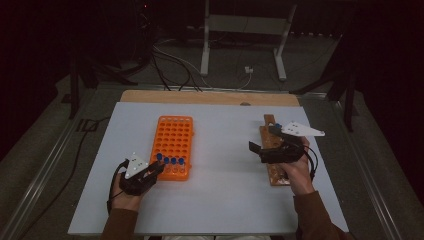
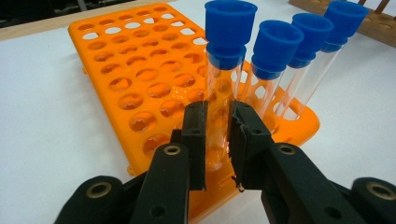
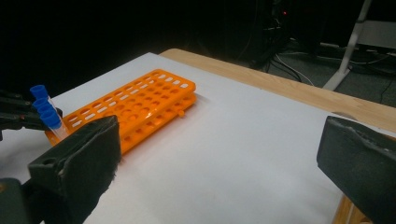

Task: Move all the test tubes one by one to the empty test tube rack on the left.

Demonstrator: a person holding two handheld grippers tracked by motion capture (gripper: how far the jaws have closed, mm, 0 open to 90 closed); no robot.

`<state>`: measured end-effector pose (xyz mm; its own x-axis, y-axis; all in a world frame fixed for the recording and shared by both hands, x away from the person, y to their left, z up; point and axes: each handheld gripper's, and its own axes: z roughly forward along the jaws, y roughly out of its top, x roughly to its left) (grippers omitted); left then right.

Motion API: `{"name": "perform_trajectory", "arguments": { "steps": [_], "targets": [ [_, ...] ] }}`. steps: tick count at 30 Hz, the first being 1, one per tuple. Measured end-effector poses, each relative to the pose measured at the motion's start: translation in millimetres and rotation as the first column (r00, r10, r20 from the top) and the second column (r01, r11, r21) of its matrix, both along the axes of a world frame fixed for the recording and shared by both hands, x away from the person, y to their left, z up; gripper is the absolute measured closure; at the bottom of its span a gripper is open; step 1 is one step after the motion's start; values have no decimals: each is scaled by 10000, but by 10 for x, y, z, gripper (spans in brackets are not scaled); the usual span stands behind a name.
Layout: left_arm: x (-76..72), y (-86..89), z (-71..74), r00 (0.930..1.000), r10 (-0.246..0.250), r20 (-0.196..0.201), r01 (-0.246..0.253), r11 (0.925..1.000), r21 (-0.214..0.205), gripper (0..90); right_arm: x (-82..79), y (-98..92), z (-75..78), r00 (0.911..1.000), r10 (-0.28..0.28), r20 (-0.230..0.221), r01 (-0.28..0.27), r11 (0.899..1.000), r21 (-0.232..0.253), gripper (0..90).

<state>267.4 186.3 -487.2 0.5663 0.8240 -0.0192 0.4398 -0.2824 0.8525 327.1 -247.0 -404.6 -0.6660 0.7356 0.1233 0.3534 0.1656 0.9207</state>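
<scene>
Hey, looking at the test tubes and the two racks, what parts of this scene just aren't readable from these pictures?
- Clear test tube with blue cap: left gripper view, the left gripper covers its lower end, so how deep it sits in the orange plastic tube rack is hidden.
- Brown wooden rack: high view, the right gripper and hand cover its middle.
- Blue item on that rack: high view, too small to identify.

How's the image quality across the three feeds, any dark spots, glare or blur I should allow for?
High view: dim, dark surroundings, soft detail on the orange rack. Left gripper view: bright and sharp, with glare on the clear tube between the left gripper jaws. Right gripper view: black background, right gripper jaws blurred up close.
</scene>
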Motion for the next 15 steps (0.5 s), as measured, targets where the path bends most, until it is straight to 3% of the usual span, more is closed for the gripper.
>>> {"name": "perform_trajectory", "arguments": {
  "steps": [15],
  "targets": [
    [-13, 3, -7, 9998, 20, -179, -17, 9999, 164, 782, -2, -6, -2, 10000, 25, 3, -25, 10000, 0, 0]
  ]
}}
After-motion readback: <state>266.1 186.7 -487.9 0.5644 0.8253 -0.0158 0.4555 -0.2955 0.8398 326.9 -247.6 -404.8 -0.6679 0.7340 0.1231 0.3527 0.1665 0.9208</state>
